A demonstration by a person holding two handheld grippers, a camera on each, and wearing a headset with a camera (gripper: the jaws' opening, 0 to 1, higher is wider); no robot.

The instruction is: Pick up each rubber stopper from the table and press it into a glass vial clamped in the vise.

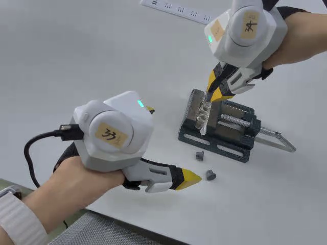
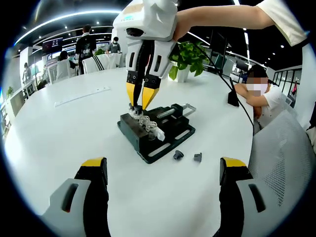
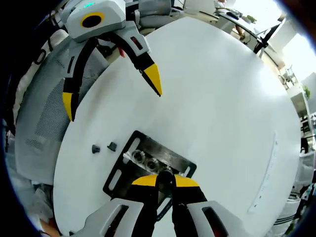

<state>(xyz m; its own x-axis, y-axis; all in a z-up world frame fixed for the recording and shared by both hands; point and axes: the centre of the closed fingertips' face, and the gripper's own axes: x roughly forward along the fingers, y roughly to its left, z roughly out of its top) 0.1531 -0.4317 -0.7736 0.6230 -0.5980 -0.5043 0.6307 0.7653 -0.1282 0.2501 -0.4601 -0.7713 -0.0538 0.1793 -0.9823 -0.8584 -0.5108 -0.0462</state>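
A black vise (image 1: 240, 133) (image 2: 170, 133) (image 3: 120, 173) clamps a row of clear glass vials (image 1: 203, 114) (image 2: 146, 124) (image 3: 140, 157). My right gripper (image 1: 211, 95) (image 2: 138, 104) (image 3: 165, 180) points down at the far end of the row, shut on a dark rubber stopper (image 3: 165, 174) right at a vial's mouth. Two loose grey stoppers (image 1: 200, 155) (image 1: 210, 175) lie on the white table in front of the vise, seen too as stoppers (image 2: 178, 155) (image 2: 198, 157) (image 3: 96, 148). My left gripper (image 1: 170, 143) (image 2: 160, 170) (image 3: 112, 98) hovers open and holds nothing, a short way before them.
A white strip (image 1: 179, 9) lies at the table's far edge. The vise handle (image 1: 278, 137) sticks out to the right. A black cable (image 1: 30, 153) trails off my left gripper. The table's near edge and a mesh chair (image 1: 102, 229) are close below. A person (image 2: 261, 94) sits beyond the table.
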